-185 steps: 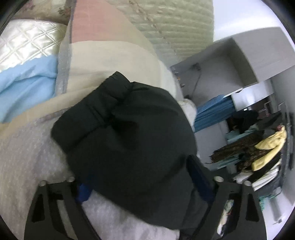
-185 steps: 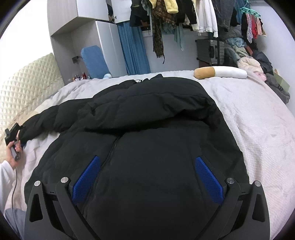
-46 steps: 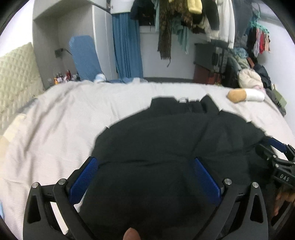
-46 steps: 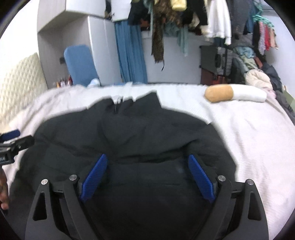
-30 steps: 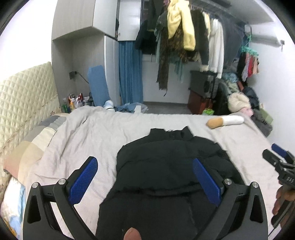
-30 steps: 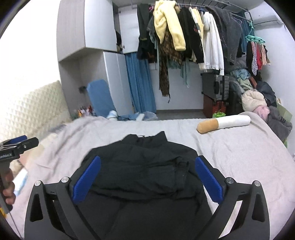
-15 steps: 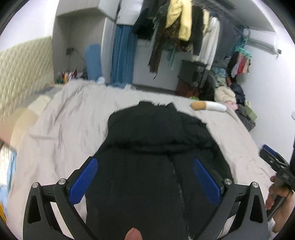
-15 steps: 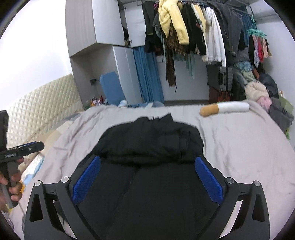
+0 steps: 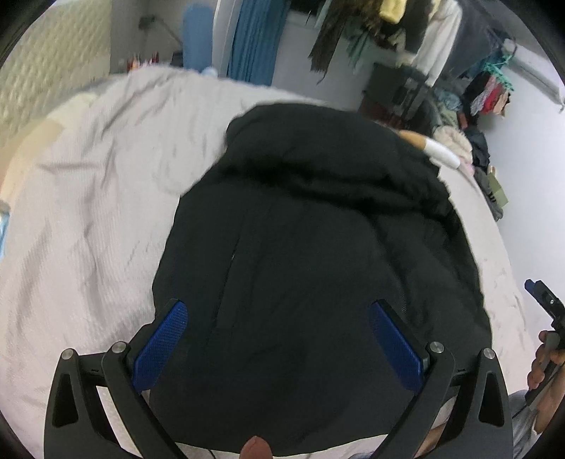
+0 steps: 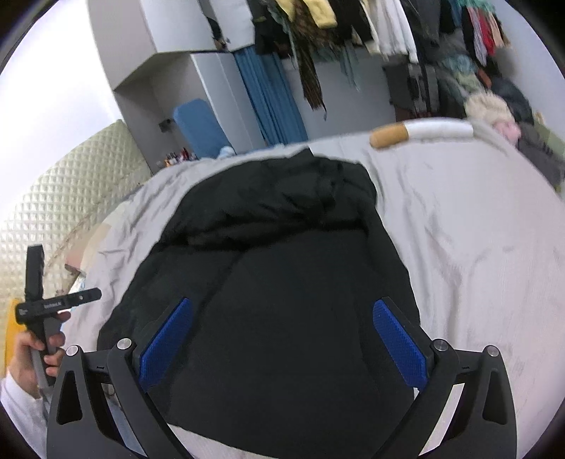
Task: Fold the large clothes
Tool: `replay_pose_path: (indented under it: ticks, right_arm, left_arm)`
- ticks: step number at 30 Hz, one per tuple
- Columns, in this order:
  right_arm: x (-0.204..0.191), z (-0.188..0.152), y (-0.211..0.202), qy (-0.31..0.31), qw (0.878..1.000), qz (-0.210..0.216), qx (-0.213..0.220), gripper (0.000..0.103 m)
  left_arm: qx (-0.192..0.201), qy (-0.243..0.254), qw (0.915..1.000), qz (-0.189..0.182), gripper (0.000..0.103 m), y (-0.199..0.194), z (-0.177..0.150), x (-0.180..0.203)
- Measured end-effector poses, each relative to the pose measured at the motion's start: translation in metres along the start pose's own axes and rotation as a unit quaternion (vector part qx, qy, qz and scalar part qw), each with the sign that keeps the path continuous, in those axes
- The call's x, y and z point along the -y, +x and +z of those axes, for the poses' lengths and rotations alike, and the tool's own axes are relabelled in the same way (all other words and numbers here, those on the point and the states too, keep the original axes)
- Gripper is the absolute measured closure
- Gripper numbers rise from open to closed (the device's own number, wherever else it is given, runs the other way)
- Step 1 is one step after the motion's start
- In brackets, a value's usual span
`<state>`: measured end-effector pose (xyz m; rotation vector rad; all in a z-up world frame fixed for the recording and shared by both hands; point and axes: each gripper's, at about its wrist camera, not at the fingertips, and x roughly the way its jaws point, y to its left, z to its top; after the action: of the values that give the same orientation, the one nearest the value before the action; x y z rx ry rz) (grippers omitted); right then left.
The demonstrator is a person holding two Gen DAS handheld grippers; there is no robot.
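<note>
A black puffer jacket [image 9: 317,268] lies on the grey bed, sleeves folded in, collar end far from me; it also shows in the right wrist view [image 10: 282,300]. My left gripper [image 9: 279,339] hovers open above the jacket's near hem, holding nothing. My right gripper [image 10: 279,339] is open and empty above the same near part. The right gripper also shows at the right edge of the left wrist view [image 9: 543,310]. The left gripper shows at the left edge of the right wrist view [image 10: 53,303].
The grey bedsheet [image 9: 88,212] spreads around the jacket. A cigarette-shaped pillow [image 10: 420,132] lies at the far right of the bed. A quilted headboard [image 10: 60,197] is at the left. Hanging clothes [image 10: 335,21] and a pile of clothes [image 10: 494,106] are beyond the bed.
Both grippers have come down and closer to the jacket's near hem; the jacket now fills more of both views. Both stay open and empty.
</note>
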<state>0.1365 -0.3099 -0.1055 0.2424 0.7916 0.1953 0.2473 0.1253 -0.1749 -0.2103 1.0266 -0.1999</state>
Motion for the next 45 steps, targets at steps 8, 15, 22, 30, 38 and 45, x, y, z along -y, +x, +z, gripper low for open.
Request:
replay_pose_path:
  ticks: [8,15,22,30,38,45]
  right_arm:
    - [0.055,-0.009,0.027,0.095,0.993,0.007,-0.072,0.001]
    - [0.103,-0.029,0.054,0.187,0.973,0.015,-0.131,0.001]
    - [0.137,-0.051,0.079,0.275,0.943,0.021,-0.185,0.001]
    - [0.146,-0.067,0.1,0.303,0.924,0.007,-0.232,0.0]
    - [0.122,-0.056,0.097,0.297,0.918,0.151,-0.214,0.0]
    - [0.117,-0.055,0.096,0.276,0.921,0.161,-0.221,0.0]
  left_arm:
    - [-0.072,-0.093,0.9925,-0.035,0.0,0.047,-0.003,-0.062]
    - [-0.08,-0.177,0.981,-0.013,0.0,0.056,-0.006,-0.113]
    - [-0.122,-0.227,0.965,-0.05,0.0,0.083,-0.016,-0.136]
    - [-0.145,-0.221,0.9629,-0.051,0.0,0.107,-0.02,-0.13]
    - [-0.126,-0.256,0.9447,-0.161,0.005,0.108,-0.021,-0.125]
    - [-0.164,-0.246,0.9469,-0.127,0.01,0.124,-0.023,-0.113]
